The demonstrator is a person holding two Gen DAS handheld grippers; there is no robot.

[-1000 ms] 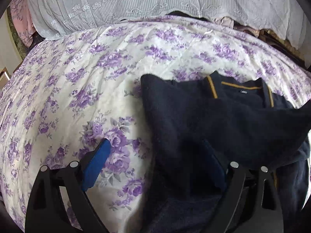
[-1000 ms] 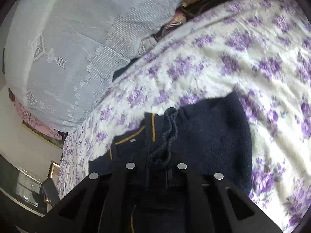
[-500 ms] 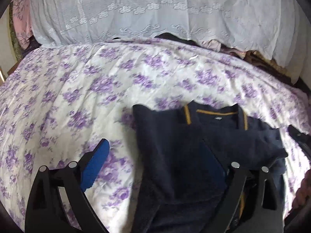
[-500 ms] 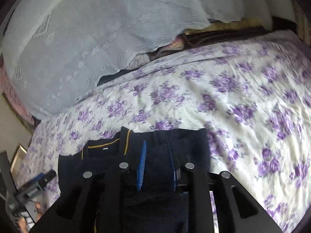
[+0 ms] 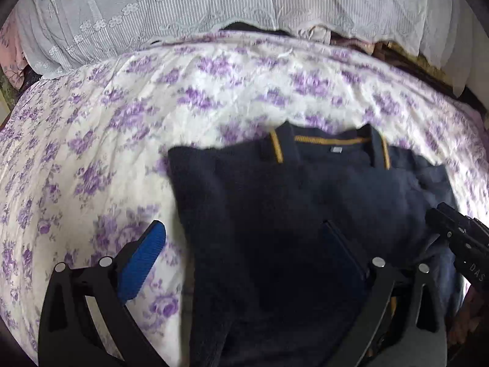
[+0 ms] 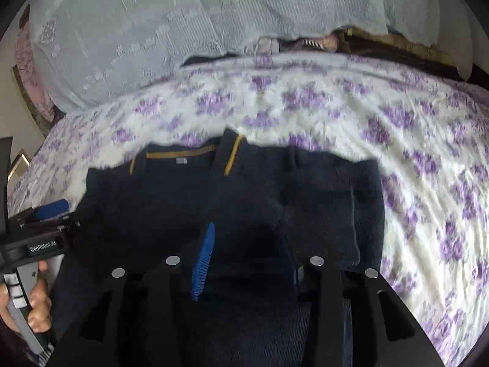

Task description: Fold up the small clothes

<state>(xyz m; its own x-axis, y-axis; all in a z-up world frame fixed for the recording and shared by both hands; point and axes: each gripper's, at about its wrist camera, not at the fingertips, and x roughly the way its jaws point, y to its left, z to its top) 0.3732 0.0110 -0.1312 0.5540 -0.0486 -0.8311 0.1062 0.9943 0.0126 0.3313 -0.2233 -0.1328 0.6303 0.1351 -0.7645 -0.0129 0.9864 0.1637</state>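
A navy shirt [image 5: 305, 202] with mustard collar stripes lies on the floral bed sheet [image 5: 128, 128], both side parts folded in over its middle. It also shows in the right wrist view [image 6: 189, 195]. My left gripper [image 5: 244, 244] is wide open above the shirt's left edge, with its left finger over the sheet and its right finger over the shirt. My right gripper [image 6: 247, 241] is open and empty above the shirt's lower middle. The right gripper's body [image 5: 458, 241] shows at the right edge of the left wrist view, and the left gripper [image 6: 39, 232] at the left of the right wrist view.
The bed sheet [image 6: 397, 128] stretches around the shirt on all sides. A white lace cover [image 5: 214, 6] over a pile of things runs along the far edge of the bed. A hand [image 6: 33, 299] holds the left gripper's handle.
My right gripper has let go of the shirt's fold and opened. The folded part now lies flat on the shirt. Both grippers have drawn back from it.
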